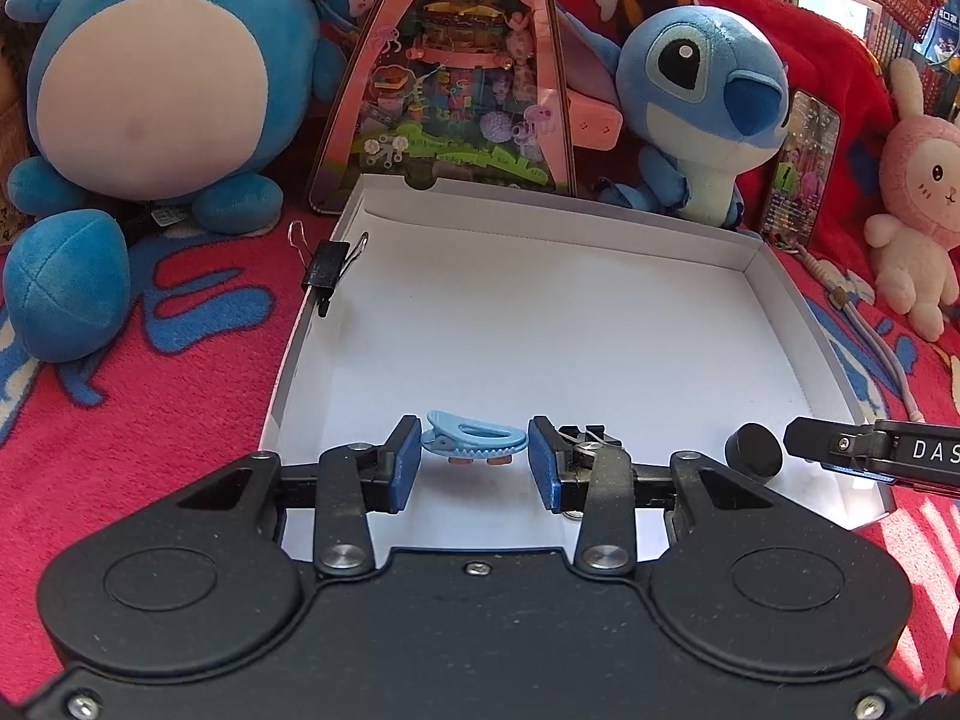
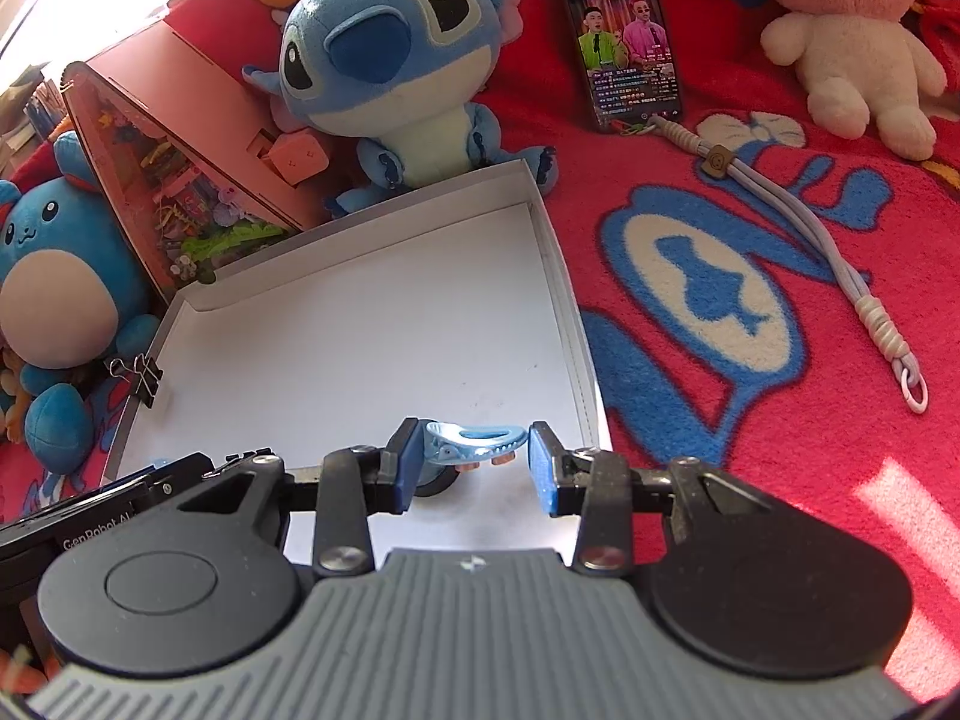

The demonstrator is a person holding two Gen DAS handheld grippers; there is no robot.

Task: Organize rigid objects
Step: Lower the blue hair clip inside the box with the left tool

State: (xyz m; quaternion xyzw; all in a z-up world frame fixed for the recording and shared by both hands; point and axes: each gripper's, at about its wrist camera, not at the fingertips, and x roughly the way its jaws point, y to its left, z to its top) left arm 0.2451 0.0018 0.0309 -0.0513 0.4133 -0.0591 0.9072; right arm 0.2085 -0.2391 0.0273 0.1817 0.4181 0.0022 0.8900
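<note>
Light-blue plastic clip (image 1: 474, 441) clenched in left gripper (image 1: 471, 456) jaws; second light-blue clip (image 2: 474, 441) clenched in right gripper (image 2: 471, 459) jaws; both over white cardboard box (image 1: 540, 312), release pending.

A shallow box (image 1: 600, 312) lies on a blanket (image 1: 150, 372). In the left wrist view a binder clip (image 1: 327, 276) sits on the box's left wall, and a round cap (image 1: 753, 450) lies inside near the front right corner. A small hair clip (image 1: 474, 441) sits between the left gripper (image 1: 474, 462) fingers, over the box's near edge; a second hair clip (image 2: 474, 441) sits the same way in the right gripper (image 2: 474, 459) (whether either touches the floor of the box cannot be told). Behind the box stand a triangular toy package (image 1: 456, 90) and an alien plush (image 1: 702, 102) — a round plush (image 1: 162, 72) sits further left. Right of the box lie a phone (image 2: 621, 36), a wrist strap (image 2: 798, 222) and a rabbit plush (image 2: 852, 48).
</note>
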